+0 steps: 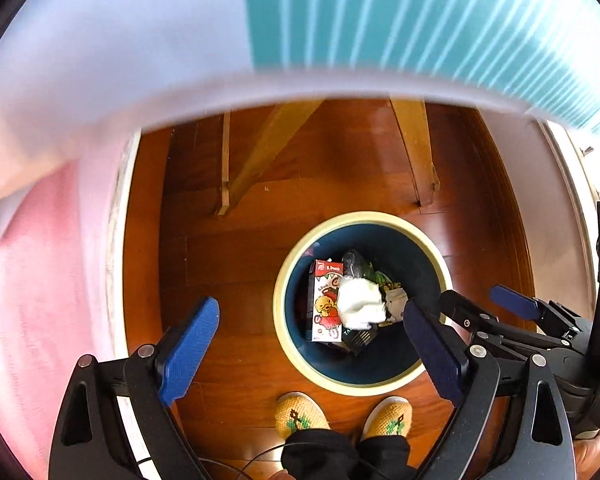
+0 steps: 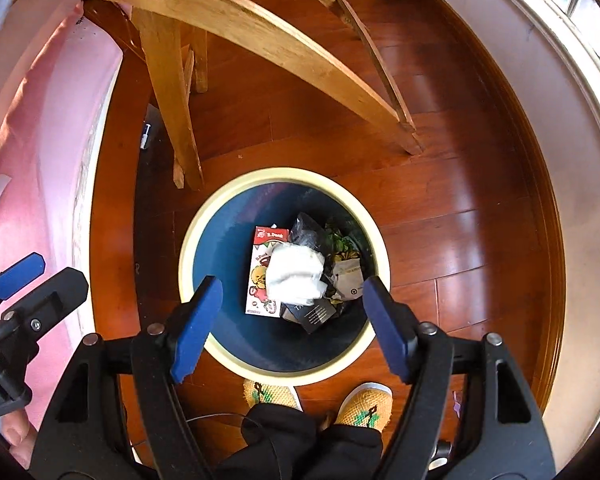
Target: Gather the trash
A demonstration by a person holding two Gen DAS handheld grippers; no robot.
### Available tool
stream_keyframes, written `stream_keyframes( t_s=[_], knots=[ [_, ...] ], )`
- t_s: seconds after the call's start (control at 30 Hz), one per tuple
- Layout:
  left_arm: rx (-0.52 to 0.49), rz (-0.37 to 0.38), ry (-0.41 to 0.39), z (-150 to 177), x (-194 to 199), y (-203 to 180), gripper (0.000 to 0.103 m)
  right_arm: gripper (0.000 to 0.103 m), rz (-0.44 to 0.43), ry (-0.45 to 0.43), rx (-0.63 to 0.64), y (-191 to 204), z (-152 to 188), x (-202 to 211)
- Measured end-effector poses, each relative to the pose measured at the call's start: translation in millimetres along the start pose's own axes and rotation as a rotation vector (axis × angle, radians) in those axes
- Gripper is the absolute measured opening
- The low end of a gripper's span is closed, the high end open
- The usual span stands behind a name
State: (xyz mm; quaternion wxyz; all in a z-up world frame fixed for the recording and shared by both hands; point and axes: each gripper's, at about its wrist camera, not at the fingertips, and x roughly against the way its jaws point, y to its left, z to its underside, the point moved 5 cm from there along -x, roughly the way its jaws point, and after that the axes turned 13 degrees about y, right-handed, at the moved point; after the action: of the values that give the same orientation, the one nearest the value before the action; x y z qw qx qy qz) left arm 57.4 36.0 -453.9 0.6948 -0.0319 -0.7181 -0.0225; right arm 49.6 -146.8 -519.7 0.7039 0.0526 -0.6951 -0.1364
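A round bin (image 1: 428, 256) with a cream rim and dark blue inside stands on the wooden floor; it also shows in the right wrist view (image 2: 228, 248). Inside lie a crumpled white tissue (image 1: 360, 302) (image 2: 296, 276), a red-and-white drink carton (image 1: 325, 304) (image 2: 260, 280), a dark wrapper and other scraps. My left gripper (image 1: 312, 340) is open and empty above the bin's left side. My right gripper (image 2: 292, 320) is open and empty, straight above the bin; it also shows in the left wrist view (image 1: 484, 308).
Wooden chair legs (image 2: 172, 120) stand just behind the bin. A pink bed cover (image 2: 32, 128) lies to the left, a wall and skirting (image 2: 560, 160) to the right. The person's feet in yellow slippers (image 2: 364, 404) stand at the bin's near edge. A blurred white and teal-striped cloth (image 1: 380, 12) fills the top of the left wrist view.
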Motion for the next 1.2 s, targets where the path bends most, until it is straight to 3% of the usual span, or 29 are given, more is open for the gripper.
stream_keyframes(
  t_s=[0.3,0.5,0.87,1.2],
  knots=[
    [0.001,-0.012,-0.013,3,58,-1,0.094,0.071,-0.016,-0.017,0.014,15,4,57],
    [0.005,-0.004,-0.023,5,110,-5,0.09,0.071,-0.035,-0.046,0.019,29,11,121],
    [0.033,0.005,-0.108,-11,247,-12,0.09,0.071,-0.049,-0.147,0.041,54,8,264],
    [0.083,0.015,-0.216,-23,362,-4,0.09,0.071,-0.008,-0.239,0.106,82,-2,376]
  ],
)
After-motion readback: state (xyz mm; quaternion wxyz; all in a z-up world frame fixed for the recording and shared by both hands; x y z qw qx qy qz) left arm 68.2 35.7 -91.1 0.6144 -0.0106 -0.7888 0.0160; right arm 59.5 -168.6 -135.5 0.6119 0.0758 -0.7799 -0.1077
